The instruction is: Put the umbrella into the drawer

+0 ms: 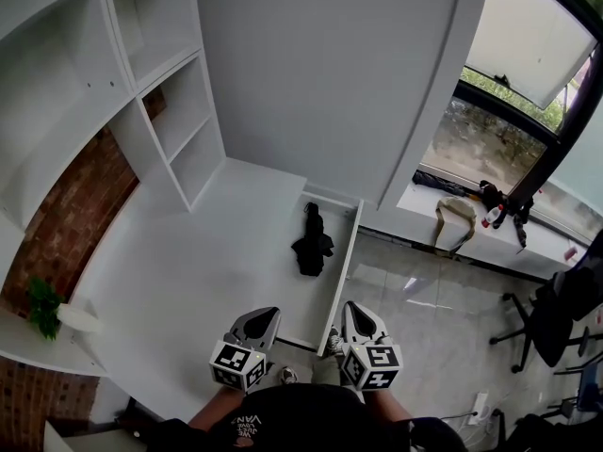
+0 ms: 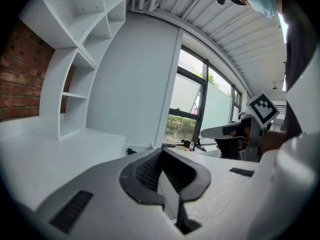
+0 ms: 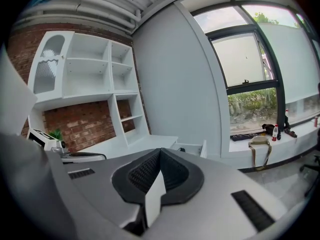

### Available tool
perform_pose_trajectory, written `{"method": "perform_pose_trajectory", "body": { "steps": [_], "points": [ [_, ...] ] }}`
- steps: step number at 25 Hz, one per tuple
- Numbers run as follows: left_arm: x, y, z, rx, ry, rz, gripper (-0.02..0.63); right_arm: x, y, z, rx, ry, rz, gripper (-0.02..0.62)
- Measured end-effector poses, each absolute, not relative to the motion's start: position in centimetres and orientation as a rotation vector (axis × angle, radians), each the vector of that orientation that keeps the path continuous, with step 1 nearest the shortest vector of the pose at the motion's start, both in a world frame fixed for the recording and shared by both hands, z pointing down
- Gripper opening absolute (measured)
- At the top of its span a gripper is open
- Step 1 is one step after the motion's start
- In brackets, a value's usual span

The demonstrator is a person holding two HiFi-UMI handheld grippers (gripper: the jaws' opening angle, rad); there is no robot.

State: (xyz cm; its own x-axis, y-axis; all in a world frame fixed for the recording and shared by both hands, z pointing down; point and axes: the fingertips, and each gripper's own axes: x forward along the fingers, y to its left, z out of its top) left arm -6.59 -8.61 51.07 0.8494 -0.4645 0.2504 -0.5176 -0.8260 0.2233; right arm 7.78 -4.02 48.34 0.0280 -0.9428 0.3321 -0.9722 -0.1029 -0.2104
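1. Dark clothing point(image 1: 283, 424) of the person fills the near edge. Just beyond it, the 2 grippers hang side by side, both pointing away toward the far wall.
2. The left gripper point(image 1: 268, 315) has its jaws pressed together with nothing between them. It hangs over the near end of the white desk point(image 1: 179, 271), just left of the drawer.
3. The right gripper point(image 1: 355, 313) is also fully closed and empty. It hangs to the right of the drawer's front panel point(image 1: 343, 266), on the side of the tiled floor point(image 1: 424, 318).
4. The drawer point(image 1: 303, 295) stands open along the desk's right edge, and its long front panel runs from near to far.
5. The umbrella point(image 1: 312, 241), a folded black bundle, already lies inside the drawer in its far half. Neither gripper touches it.
6. The umbrella's long axis runs near to far, roughly parallel to the front panel. It lies ahead of both grippers and between their lines, well apart from each and about equally far from the 2.
7. Judged from this, the placing looks done, and what may remain is closing the drawer. That would mean pressing the front panel leftward. The right gripper is on the panel's outer side, so it seems the better placed of the 2.
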Motion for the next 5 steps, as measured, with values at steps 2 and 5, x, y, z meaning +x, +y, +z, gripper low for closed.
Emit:
{"method": "perform_pose_trajectory", "body": {
  "steps": [2, 5],
  "points": [
    [-6.44, -8.64, 50.9, 2.752, -0.74, 0.273, 0.006, 7.78, -4.06, 48.61, 2.195, -2.057, 0.631, 0.0],
    [-6.22, -8.73, 50.59, 2.765, -0.735, 0.282, 0.006, 7.8, -4.23, 48.81, 2.194, -2.06, 0.642, 0.0]
  ]
}}
